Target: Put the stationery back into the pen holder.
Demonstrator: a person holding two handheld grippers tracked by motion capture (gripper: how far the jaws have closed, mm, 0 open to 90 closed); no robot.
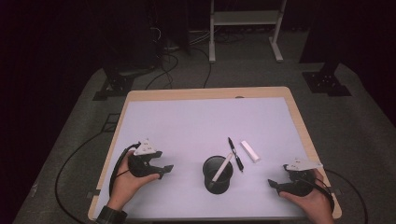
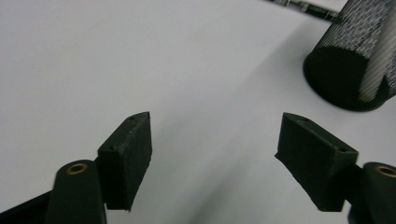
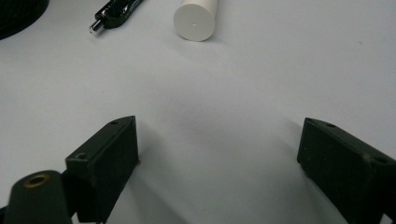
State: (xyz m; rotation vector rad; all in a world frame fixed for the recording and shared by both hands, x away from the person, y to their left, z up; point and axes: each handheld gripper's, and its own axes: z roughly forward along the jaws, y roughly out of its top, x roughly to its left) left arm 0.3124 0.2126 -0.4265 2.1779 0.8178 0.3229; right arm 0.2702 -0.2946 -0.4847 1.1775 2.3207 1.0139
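Tidying pens into a mesh pen cup [image 1: 218, 173] standing mid-tabletop [image 1: 187, 121]. A white pen [image 1: 221, 169] leans inside; a black pen [image 1: 235, 154] and white marker [image 1: 250, 150] lie just beyond, awaiting pickup. Left hand-held gripper [image 1: 166, 170] and right hand-held gripper [image 1: 273, 185] flank the cup, jaws apart, empty.

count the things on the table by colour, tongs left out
black: 2, the black mesh cylindrical pen cup and the slim black pen lying beside it
white: 2, the long white pen leaning in the cup and the short white cylindrical stick lying on the table
total: 4
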